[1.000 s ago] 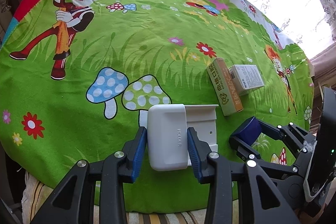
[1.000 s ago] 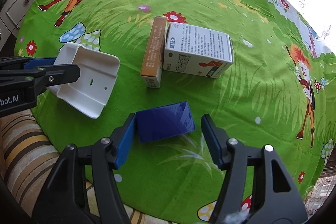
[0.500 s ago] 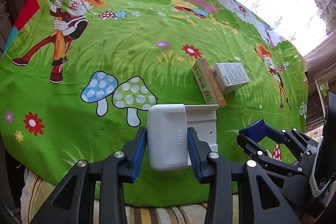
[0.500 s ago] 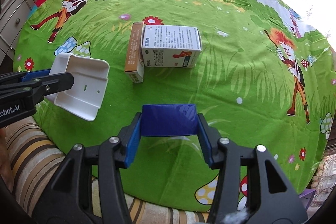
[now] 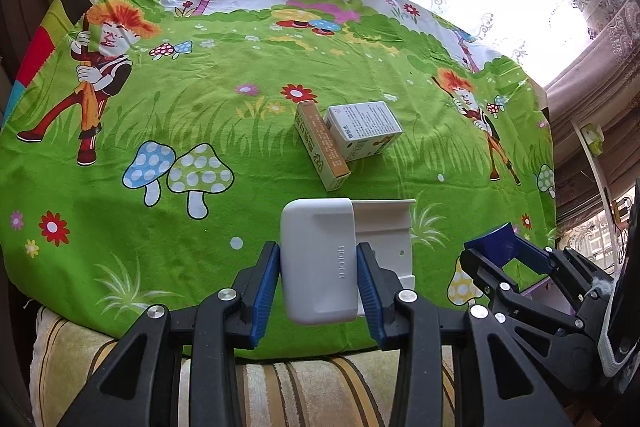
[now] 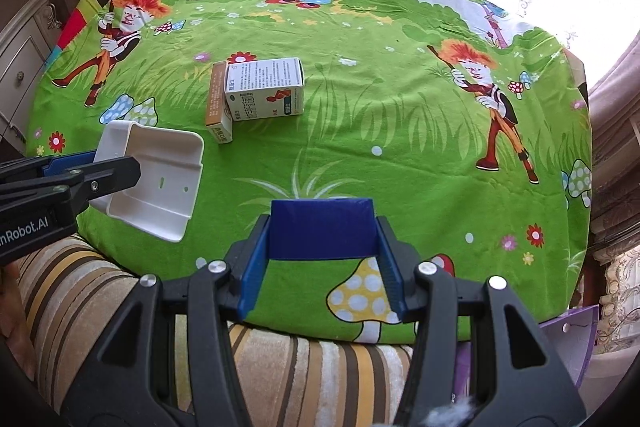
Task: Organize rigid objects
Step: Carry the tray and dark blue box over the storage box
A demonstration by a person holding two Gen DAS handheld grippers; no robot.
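Note:
My left gripper (image 5: 318, 267) is shut on a white plastic holder (image 5: 320, 259), held above the table's near edge; the holder also shows in the right wrist view (image 6: 156, 179). My right gripper (image 6: 322, 247) is shut on a dark blue box (image 6: 322, 229), lifted over the near edge; it shows at the right in the left wrist view (image 5: 496, 243). A narrow orange-and-white box (image 5: 322, 145) and a white carton (image 5: 364, 129) lie side by side, touching, mid-table. They also show in the right wrist view: the orange box (image 6: 218, 103), the carton (image 6: 264, 87).
The round table has a green cartoon cloth (image 5: 200, 107). A striped cushion (image 6: 280, 367) lies below its near edge. A purple item (image 6: 568, 339) sits low at the right. A cabinet with drawers (image 6: 20, 67) stands left. Curtained windows are behind.
Both grippers have pulled back and up from the table. The right gripper closed on the blue box and lifted it. The left gripper kept hold of the white holder.

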